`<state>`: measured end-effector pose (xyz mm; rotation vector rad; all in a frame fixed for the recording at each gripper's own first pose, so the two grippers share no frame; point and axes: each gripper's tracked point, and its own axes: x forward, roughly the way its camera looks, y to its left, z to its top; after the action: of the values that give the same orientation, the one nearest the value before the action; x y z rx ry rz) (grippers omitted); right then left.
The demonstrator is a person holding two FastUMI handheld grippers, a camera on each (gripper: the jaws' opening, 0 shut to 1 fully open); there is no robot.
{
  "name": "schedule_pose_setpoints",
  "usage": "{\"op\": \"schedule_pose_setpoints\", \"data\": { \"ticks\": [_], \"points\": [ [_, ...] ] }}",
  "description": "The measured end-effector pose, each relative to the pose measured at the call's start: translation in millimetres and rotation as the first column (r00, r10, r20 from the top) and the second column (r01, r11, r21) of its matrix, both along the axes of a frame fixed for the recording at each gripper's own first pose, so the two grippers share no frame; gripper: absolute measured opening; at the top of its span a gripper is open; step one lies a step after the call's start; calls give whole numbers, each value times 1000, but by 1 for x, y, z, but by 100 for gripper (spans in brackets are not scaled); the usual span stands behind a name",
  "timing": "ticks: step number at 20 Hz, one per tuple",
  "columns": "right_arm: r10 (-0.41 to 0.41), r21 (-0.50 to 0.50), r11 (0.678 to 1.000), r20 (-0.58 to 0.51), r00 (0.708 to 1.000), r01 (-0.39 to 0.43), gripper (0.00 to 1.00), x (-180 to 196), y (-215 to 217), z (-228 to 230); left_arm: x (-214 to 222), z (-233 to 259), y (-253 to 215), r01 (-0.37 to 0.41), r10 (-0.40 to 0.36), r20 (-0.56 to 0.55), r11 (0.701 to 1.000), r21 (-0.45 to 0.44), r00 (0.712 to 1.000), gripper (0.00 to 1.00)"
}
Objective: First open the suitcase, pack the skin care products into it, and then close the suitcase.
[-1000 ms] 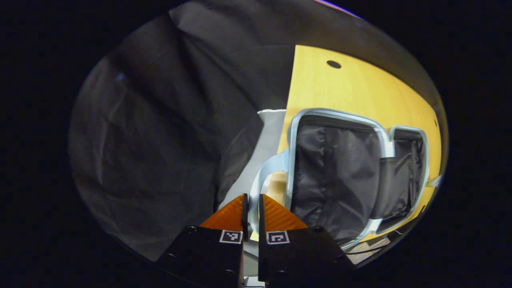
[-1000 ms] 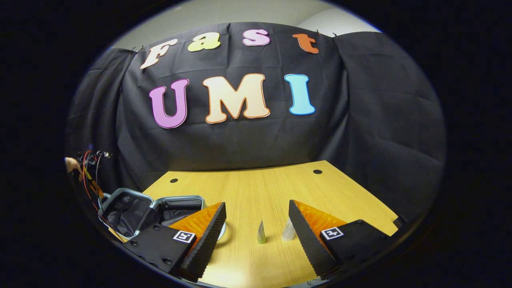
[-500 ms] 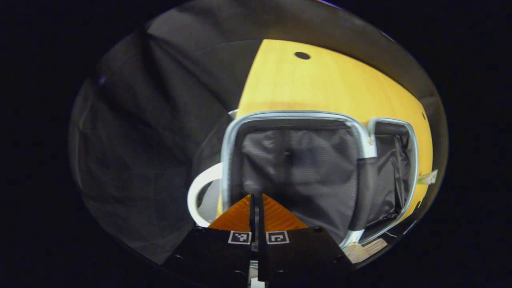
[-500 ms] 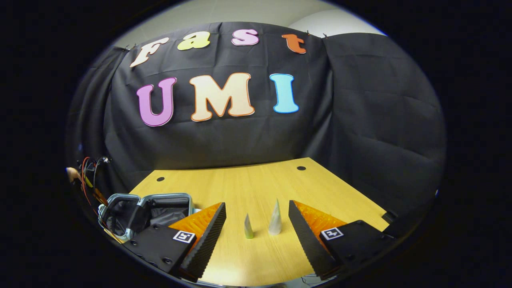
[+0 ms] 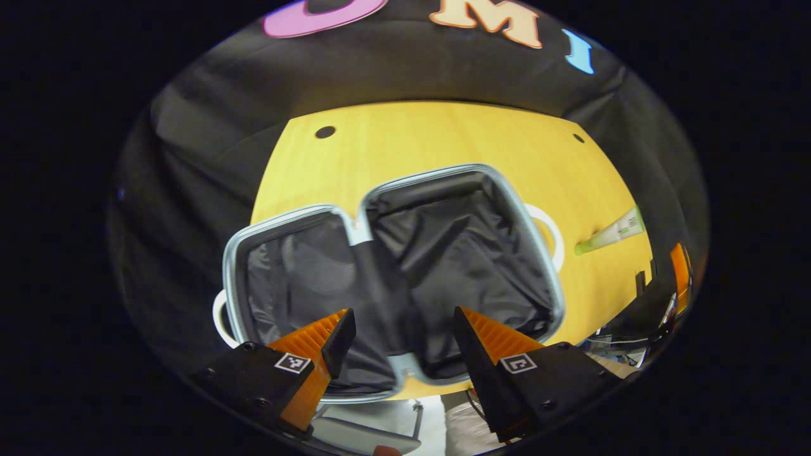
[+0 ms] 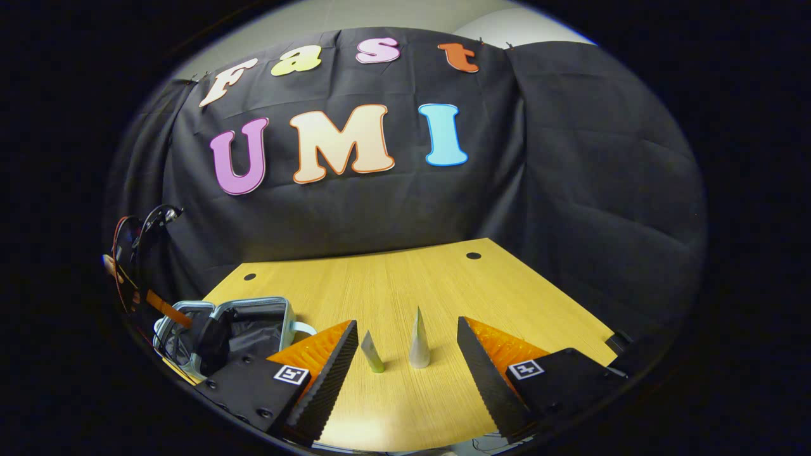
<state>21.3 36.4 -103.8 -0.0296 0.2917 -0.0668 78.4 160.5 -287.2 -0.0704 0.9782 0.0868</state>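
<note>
The suitcase [image 5: 393,272] lies open on the table [image 6: 405,285]. Two skin care tubes [image 6: 418,342] stand upright directly ahead of the right gripper [image 6: 405,364], between its spread fingers; it is judged nearer. The left gripper [image 5: 399,335], also spread and empty, hovers over the suitcase.

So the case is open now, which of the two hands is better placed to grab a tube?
Probably the right gripper: its open fingers frame both standing tubes. The left gripper hangs over the open suitcase.
</note>
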Motion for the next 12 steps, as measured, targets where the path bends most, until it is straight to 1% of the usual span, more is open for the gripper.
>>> {"op": "schedule_pose_setpoints", "data": {
  "ticks": [1,2,3,4,5,6,7,10,11,12],
  "points": [
    [31,8,999,-20,999,-31,98,4,-2,-4,6,2,-28,26,-25,23,999,-30,999,93],
    [63,13,998,-35,997,-63,98,8,-5,-8,13,2,-55,43,-40,49,997,-63,998,95],
    [96,16,995,-54,994,-95,94,13,-8,-12,20,1,-82,58,-52,69,994,-98,996,95],
    [129,18,992,-77,989,-128,98,18,-12,-18,23,-2,-106,66,-56,80,990,-121,995,95],
    [159,21,987,-100,982,-158,98,23,-17,-24,26,-6,-127,68,-57,84,988,-140,995,95],
    [187,28,982,-115,976,-185,94,28,-23,-30,27,-13,-146,56,-45,72,986,-158,996,95],
    [216,39,976,-131,968,-212,98,34,-27,-34,27,-18,-167,40,-29,60,982,-183,998,95],
    [299,66,954,-183,937,-292,98,46,-35,-56,35,-35,-220,-8,21,48,965,-263,999,96],
    [325,71,946,-204,923,-317,98,49,-37,-66,41,-39,-235,-21,36,51,960,-278,998,96],
    [350,75,937,-225,909,-342,98,52,-39,-73,45,-42,-244,-29,45,53,959,-281,998,99]
  ]
}}
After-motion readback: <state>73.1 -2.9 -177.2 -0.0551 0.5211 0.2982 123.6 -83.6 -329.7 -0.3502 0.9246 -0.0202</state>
